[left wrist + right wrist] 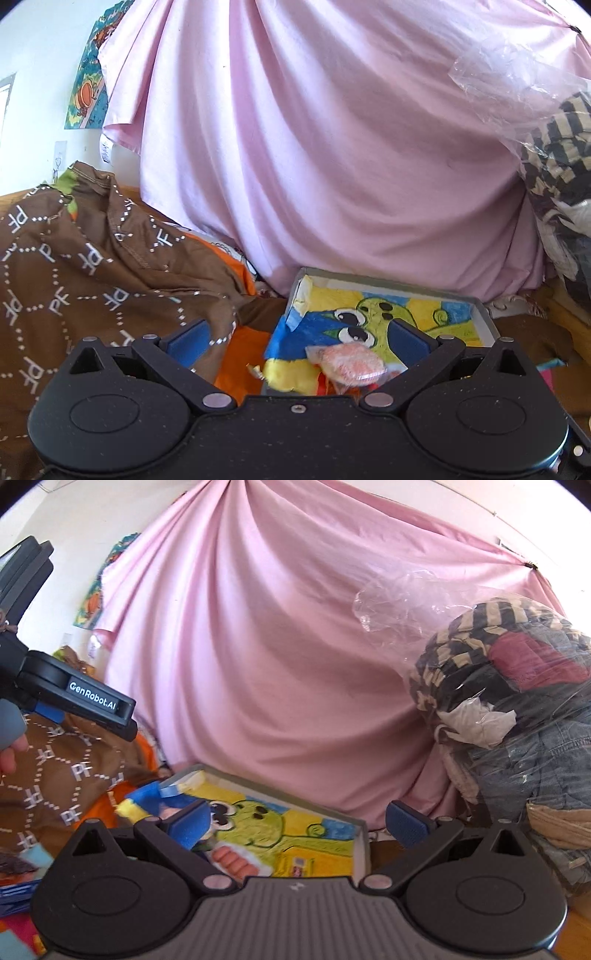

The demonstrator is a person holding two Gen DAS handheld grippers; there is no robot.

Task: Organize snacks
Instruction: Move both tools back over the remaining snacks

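both tongs, left (pixel 299 336) and right (pixel 299 825), gape wide, gripping nothing. a wrapped orange snack (pixel 349 363) lies in the cartoon-lined tray (pixel 388 284).

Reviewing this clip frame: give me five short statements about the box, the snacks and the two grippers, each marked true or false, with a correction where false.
1. The left gripper is open with nothing between its fingers. True.
2. The box is lined with a plain white sheet. False: its bottom shows a colourful drawing of a green cartoon creature.
3. A clear-wrapped orange snack lies at the near end of the box. True.
4. The right gripper is shut on a snack. False: it is open and holds nothing.
5. A green curtain hangs behind the box. False: the draped cloth is pink.
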